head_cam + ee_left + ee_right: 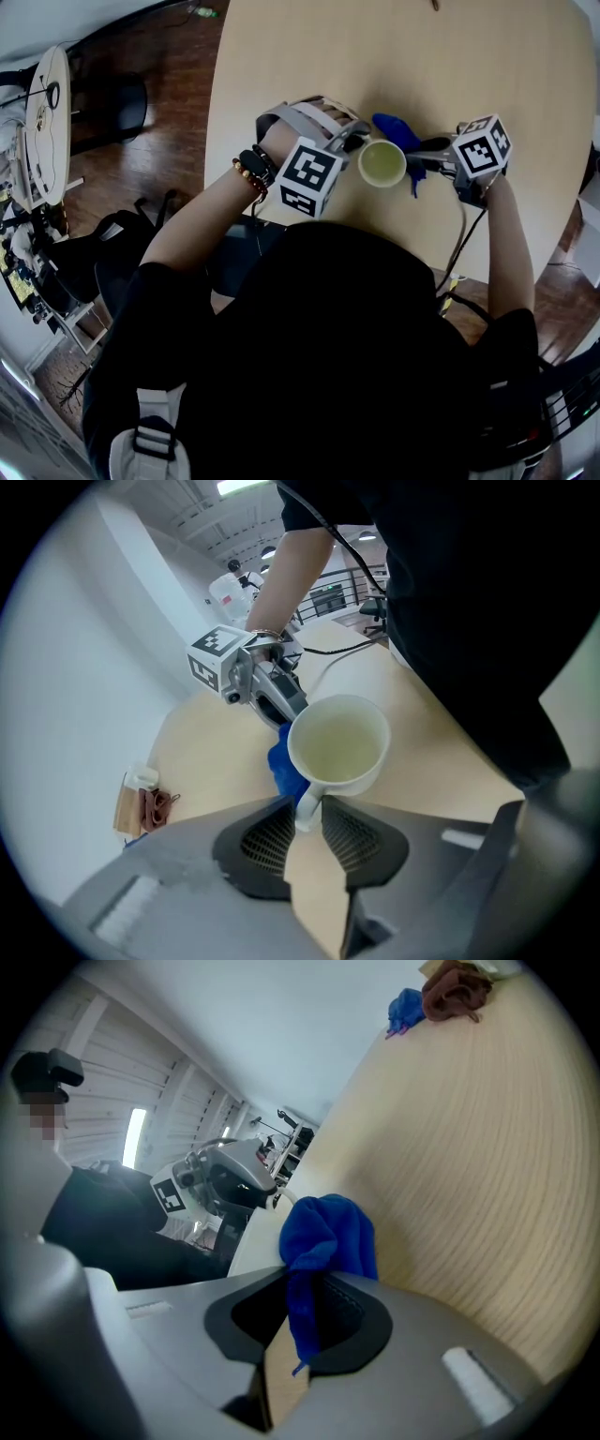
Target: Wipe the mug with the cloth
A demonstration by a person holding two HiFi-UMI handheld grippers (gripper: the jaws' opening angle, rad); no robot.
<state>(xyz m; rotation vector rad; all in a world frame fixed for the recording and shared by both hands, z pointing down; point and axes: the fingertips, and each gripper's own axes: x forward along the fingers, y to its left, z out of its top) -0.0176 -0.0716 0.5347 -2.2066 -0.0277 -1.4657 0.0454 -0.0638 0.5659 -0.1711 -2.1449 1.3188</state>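
Observation:
A white mug (382,164) with a pale inside stands near the front edge of the light wooden table (375,56). My left gripper (349,148) is at the mug's left. In the left gripper view the mug (337,742) has its handle (307,805) between the jaws, and the left gripper (305,813) is shut on it. A blue cloth (398,131) is bunched against the mug's far right side. My right gripper (419,161) comes in from the right. In its own view the right gripper (305,1302) is shut on the blue cloth (323,1237), whose bunch touches the mug's white wall (251,1232).
At the table's far edge lie a brown bundle (455,988) with a bit of blue fabric (405,1009), and a small wooden block (129,803). Dark chairs (112,103) and wooden floor lie to the table's left. The table's front edge runs close under both grippers.

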